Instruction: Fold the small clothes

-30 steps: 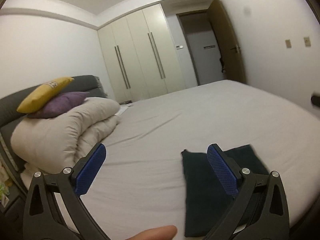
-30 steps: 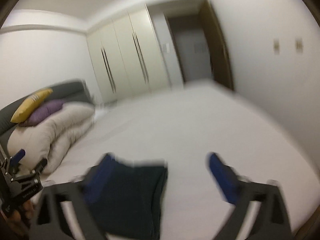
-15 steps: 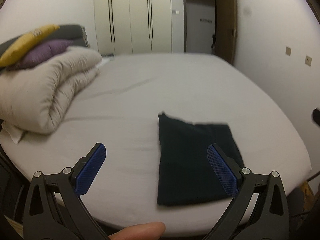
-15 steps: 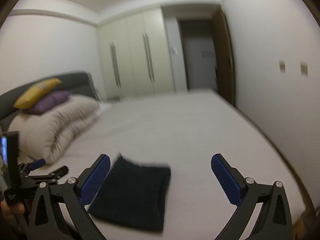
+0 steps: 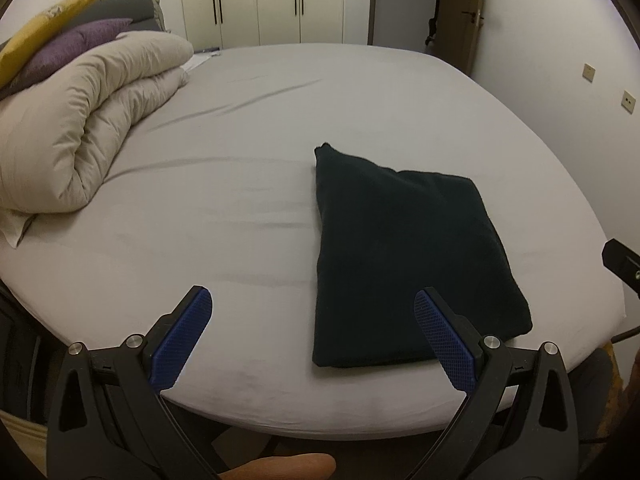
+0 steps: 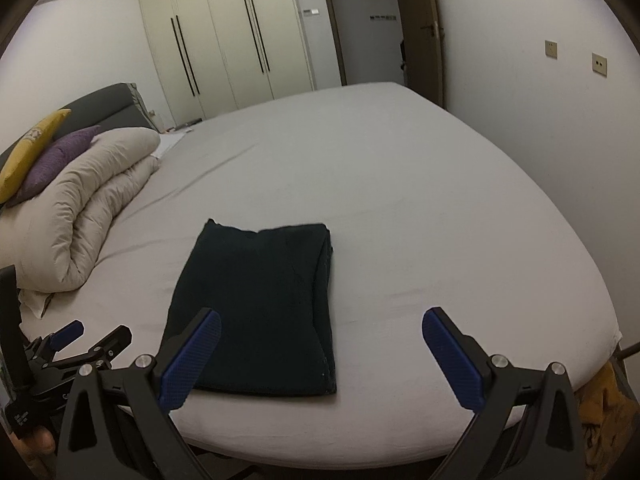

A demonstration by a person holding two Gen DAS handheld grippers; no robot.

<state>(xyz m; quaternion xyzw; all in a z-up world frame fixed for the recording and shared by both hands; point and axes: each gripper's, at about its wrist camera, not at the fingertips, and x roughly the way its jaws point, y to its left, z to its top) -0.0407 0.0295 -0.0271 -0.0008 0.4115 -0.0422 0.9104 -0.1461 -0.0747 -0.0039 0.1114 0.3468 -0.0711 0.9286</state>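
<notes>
- Left gripper (image 5: 312, 332): its blue-padded fingers (image 5: 182, 344) are spread wide at the bottom of the left wrist view and pinch nothing; they hang over the near edge of the bed (image 5: 280, 128).
- A fingertip (image 5: 280, 466) of the person shows at the bottom edge of that view, below the fingers.
- Right gripper (image 6: 322, 354): its fingers (image 6: 454, 364) are likewise spread wide and empty, low in the right wrist view, above the bed's near edge.
- In the right wrist view the left gripper also shows at the lower left of the frame, beside the bed.
- Cloth (image 5: 404, 256): a dark, folded garment lies flat on the bed, right of centre in the left wrist view and just behind the right-hand finger; in the right wrist view it lies left of centre (image 6: 260, 304), behind the left-hand finger. No finger touches it.
- Duvet (image 5: 80, 120): a beige roll at the left of the frame, well apart from the cloth.
- Cushions: a purple one (image 5: 68, 48) and a yellow one (image 5: 40, 28) rest on the duvet, upper left.
- Wardrobe (image 5: 260, 0): pale doors at the top, beyond the bed.
</notes>
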